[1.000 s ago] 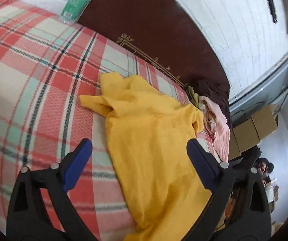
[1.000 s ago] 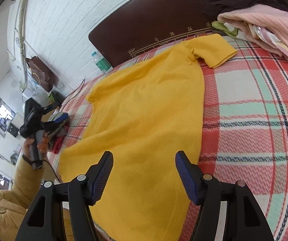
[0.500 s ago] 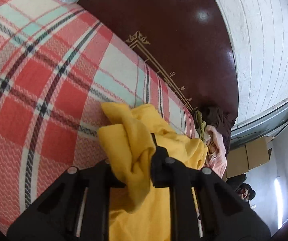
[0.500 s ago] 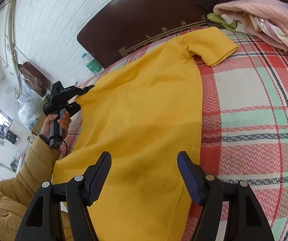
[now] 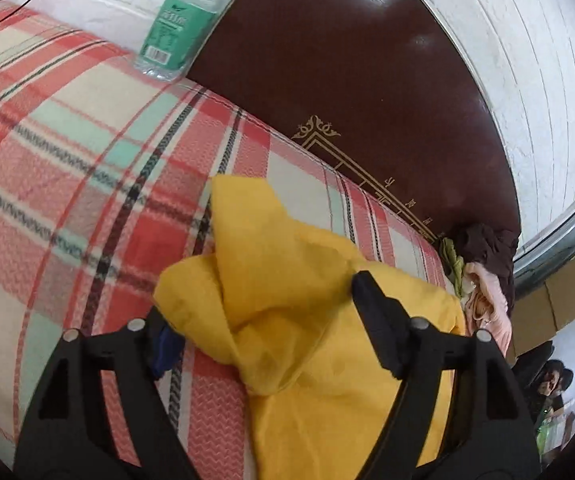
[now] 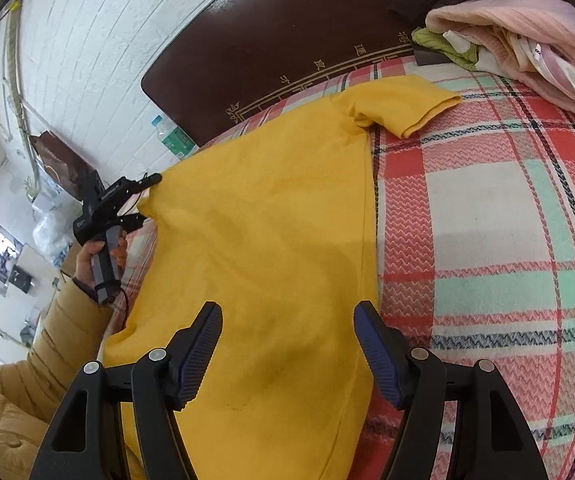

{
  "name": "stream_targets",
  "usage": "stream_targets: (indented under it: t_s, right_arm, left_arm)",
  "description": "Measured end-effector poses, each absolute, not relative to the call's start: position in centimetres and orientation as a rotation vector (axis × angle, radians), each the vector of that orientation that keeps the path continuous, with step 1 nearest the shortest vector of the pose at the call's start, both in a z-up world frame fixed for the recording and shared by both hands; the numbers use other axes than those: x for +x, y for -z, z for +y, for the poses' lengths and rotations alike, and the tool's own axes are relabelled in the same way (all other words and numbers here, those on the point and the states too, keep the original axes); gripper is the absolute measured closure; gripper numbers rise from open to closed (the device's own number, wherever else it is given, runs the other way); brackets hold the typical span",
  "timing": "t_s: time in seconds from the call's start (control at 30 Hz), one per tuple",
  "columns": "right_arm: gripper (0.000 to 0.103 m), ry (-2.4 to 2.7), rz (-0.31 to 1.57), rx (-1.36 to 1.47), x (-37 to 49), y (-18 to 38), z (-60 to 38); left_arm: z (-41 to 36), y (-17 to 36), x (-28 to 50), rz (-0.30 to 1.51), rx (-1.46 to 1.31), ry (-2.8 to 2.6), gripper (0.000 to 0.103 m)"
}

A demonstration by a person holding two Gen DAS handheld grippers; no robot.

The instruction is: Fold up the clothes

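You are early in the fold. The yellow T-shirt (image 6: 271, 240) lies spread on the bed (image 6: 487, 208), collar end toward the headboard (image 6: 287, 32), its right sleeve flat and unfolded. Your left claw (image 5: 263, 320) has just been opening; the bunched left sleeve sits between its jaws, seemingly loose rather than pinched. Your right claw (image 6: 287, 344) hangs with jaws apart above the hem, holding nothing. Both sleeves and the body remain to fold. The heap of clothes (image 6: 527, 36) at the bed's corner waits too. The bottle (image 5: 179, 24) carries a green label too blurred to read; the headboard shows gold characters I cannot make out.
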State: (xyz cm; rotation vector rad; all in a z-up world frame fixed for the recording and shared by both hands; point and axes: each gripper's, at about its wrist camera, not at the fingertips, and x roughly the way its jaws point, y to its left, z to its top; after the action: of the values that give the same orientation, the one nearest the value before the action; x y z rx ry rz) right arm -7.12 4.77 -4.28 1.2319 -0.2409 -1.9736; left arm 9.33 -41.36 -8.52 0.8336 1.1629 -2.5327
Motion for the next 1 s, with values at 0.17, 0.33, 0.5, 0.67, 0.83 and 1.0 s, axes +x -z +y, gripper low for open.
stream_targets:
  t_s: [0.17,0.33,0.5,0.67,0.83,1.0]
  right_arm:
    - [0.033,2.021,-0.289,1.199,-11.3,3.6,5.4]
    - [0.033,2.075,-0.468,1.216,-18.6,3.9,6.0]
    - [0.033,2.114,-0.579,1.305,-24.0,6.1,5.2]
    - [0.097,2.061,-0.624,1.263,-25.9,6.3,3.7]
    - [0.098,2.1,-0.361,1.091,-22.8,2.8,2.8]
    - [0.098,2.071,0.061,0.938,-16.4,-0.1,2.2]
  left_arm:
    - [-40.1,8.0,13.5,1.153,0.772,2.518,0.023]
    - [-35.0,5.5,14.6,0.987,0.87,2.714,0.023]
    - [-30.0,3.9,11.6,0.862,0.98,2.868,0.022]
    - [-27.6,3.6,7.0,0.78,1.084,2.925,0.022]
    - [-26.5,3.6,4.6,0.782,1.121,2.968,0.022]
    - [-26.7,3.9,4.9,0.739,1.185,2.97,0.022]
